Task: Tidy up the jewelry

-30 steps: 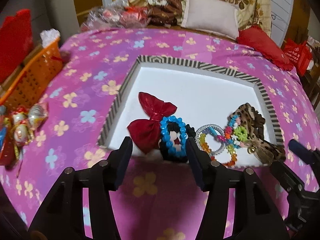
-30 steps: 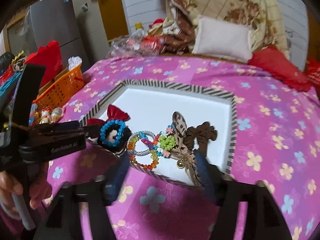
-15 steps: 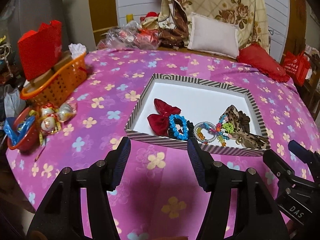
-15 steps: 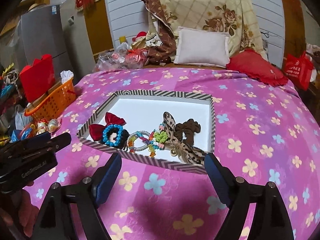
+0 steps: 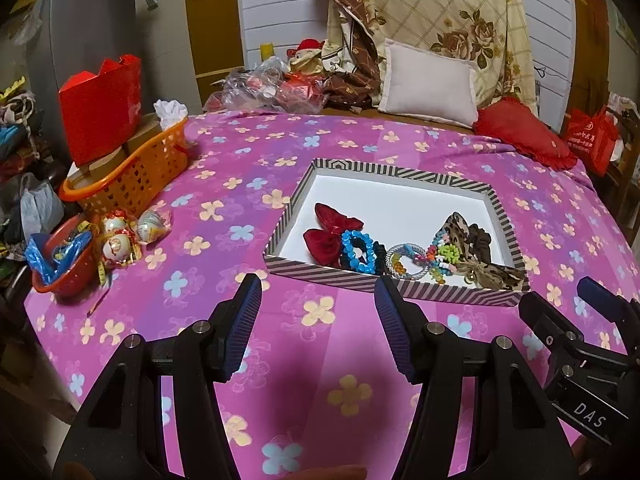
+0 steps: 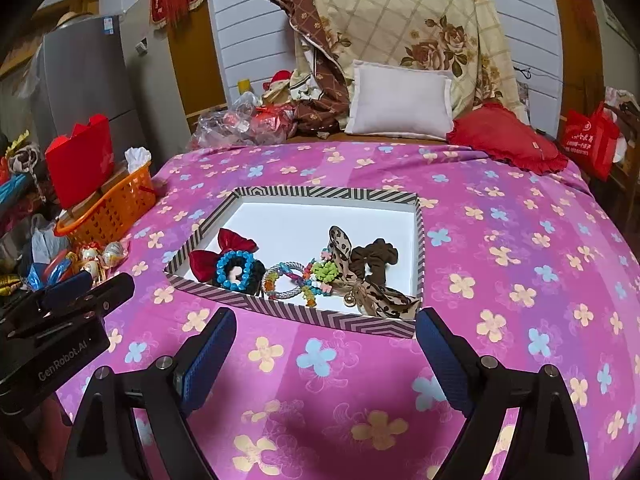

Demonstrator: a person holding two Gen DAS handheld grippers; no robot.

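A shallow striped box (image 5: 505, 224) (image 6: 419, 240) with a white floor lies on the pink flowered cloth. Along its near side sit a red bow (image 5: 330, 232) (image 6: 218, 254), a blue bead bracelet (image 5: 358, 250) (image 6: 234, 270) on a black scrunchie, colourful bead bracelets (image 5: 416, 260) (image 6: 298, 280), a leopard bow (image 5: 476, 264) (image 6: 360, 280) and a brown scrunchie (image 6: 376, 260). My left gripper (image 5: 318, 300) hangs open over the cloth in front of the box, empty. My right gripper (image 6: 324, 330) is also short of the box, its jaws opening with nothing between them.
An orange basket (image 5: 132, 172) (image 6: 108, 210) holding a red box (image 5: 102, 104) stands at the table's left. Near it are wrapped ornaments (image 5: 124, 236) and a red bowl (image 5: 60, 264). A white pillow (image 6: 400, 100), a red cushion (image 6: 504, 140) and plastic bags (image 5: 264, 88) lie behind.
Both grippers have drawn back and up from the box, so it looks smaller and farther. The right jaws have spread wider. The jewellery in the box has not moved.
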